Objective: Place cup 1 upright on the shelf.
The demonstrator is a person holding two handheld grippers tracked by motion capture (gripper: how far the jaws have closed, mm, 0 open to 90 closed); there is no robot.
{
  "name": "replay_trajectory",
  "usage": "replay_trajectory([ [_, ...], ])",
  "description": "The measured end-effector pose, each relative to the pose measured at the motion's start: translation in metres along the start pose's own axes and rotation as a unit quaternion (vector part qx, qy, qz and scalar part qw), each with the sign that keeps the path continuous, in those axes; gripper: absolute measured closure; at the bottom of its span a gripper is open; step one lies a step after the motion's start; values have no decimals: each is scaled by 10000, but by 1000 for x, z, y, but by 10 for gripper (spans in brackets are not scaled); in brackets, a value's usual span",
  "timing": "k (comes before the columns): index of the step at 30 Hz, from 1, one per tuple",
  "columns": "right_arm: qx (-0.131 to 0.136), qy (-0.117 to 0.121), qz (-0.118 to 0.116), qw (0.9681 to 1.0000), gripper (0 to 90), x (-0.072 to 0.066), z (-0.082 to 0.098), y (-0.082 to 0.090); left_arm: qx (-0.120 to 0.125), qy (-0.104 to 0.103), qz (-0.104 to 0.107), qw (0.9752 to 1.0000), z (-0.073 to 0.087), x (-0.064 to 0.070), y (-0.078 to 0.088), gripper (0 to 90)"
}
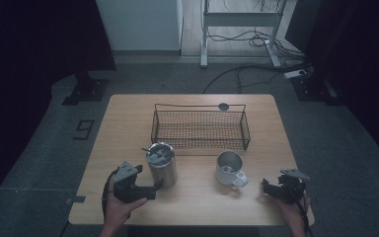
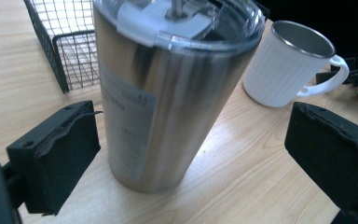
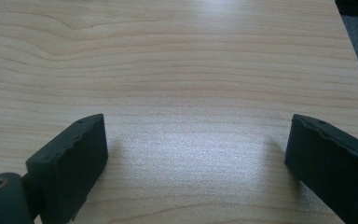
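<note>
A tall steel tumbler (image 1: 162,164) with a clear lid stands upright on the wooden table (image 1: 128,118), left of centre. My left gripper (image 1: 150,190) is open at the tumbler's near-left side. In the left gripper view the tumbler (image 2: 168,93) rises between the wide-apart jaws, touching neither. A white ribbed mug (image 1: 229,169) with a steel inside stands to the right, its handle toward the near right, and appears as a mug (image 2: 291,63) beyond the tumbler. My right gripper (image 1: 271,186) rests open low near the table's front right, over bare wood (image 3: 191,93).
A black wire basket (image 1: 200,128) sits behind the tumbler and mug, across the middle of the table, and its corner (image 2: 60,51) is close behind the tumbler. A small dark round disc (image 1: 223,106) is at the table's far edge. Cables lie on the floor beyond.
</note>
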State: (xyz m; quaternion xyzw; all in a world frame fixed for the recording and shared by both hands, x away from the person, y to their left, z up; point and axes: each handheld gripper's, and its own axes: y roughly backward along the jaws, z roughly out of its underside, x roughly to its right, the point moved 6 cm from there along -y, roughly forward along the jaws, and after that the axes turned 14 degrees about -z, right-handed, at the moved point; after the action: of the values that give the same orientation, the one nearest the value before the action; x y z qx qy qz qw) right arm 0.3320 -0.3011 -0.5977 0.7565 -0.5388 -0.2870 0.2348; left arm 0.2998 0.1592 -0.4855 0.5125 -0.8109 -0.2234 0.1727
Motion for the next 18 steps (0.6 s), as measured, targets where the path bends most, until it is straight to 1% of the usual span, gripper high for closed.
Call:
replay_trajectory([
  [2, 1, -7, 5, 10000, 54, 0, 0, 0, 14, -38, -9, 10000, -4, 2, -2, 22],
  [7, 3, -13, 12, 10000, 54, 0, 0, 0, 32, -108, -42, 9999, -7, 2, -5, 13],
  [12, 9, -23, 28, 10000, 54, 1, 0, 0, 61, -95, -120, 9999, -10, 1, -11, 9],
  [18, 18, -36, 52, 10000, 54, 1, 0, 0, 100, -86, -158, 9998, -13, 0, -19, 6],
])
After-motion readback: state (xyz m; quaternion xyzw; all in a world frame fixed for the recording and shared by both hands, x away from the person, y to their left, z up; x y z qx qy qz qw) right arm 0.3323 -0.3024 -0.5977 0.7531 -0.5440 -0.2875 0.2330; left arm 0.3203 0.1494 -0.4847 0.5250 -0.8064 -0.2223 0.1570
